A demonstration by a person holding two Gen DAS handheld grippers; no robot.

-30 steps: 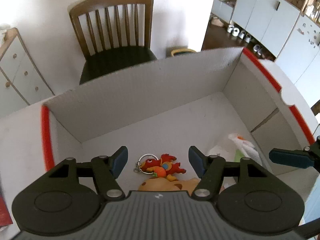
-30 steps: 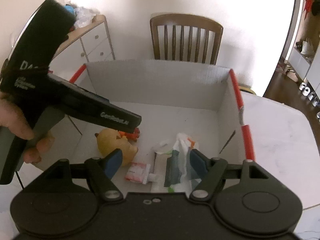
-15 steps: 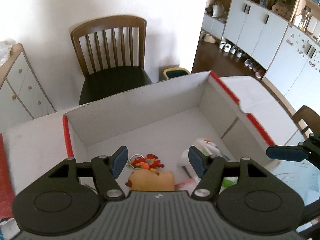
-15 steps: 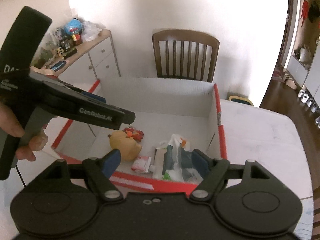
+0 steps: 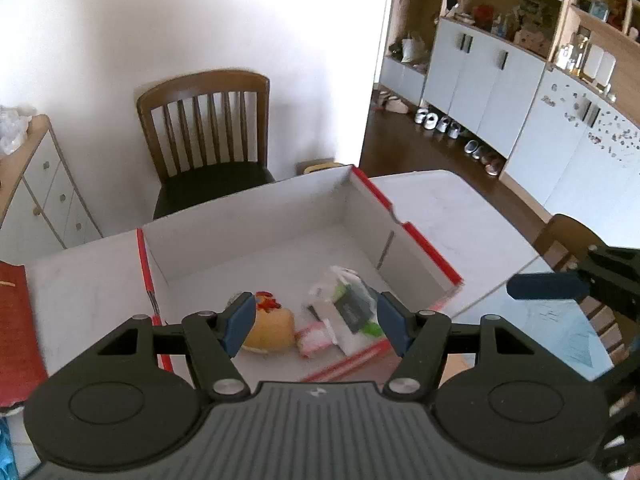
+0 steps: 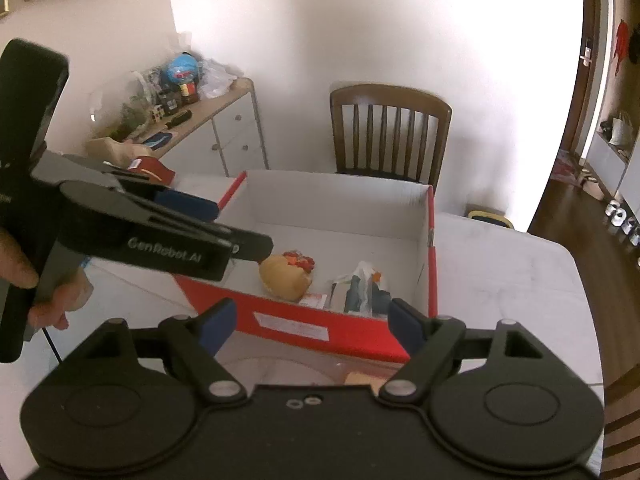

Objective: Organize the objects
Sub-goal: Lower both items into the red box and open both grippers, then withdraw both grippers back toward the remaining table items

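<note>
**Hovering over the filled box**

Holding both grippers above the near edge of the table (image 6: 500,280), we find nothing between either pair of jaws. Our left gripper (image 5: 316,322) stands half open; our right gripper (image 6: 310,326) has just been opening wider. In the red-and-white box (image 6: 430,248), along its near wall, lie the yellow plush toy (image 6: 284,278), a red keychain (image 6: 298,260) touching it, a pink packet (image 5: 316,338) and a plastic-wrapped bundle (image 5: 348,304).
</note>
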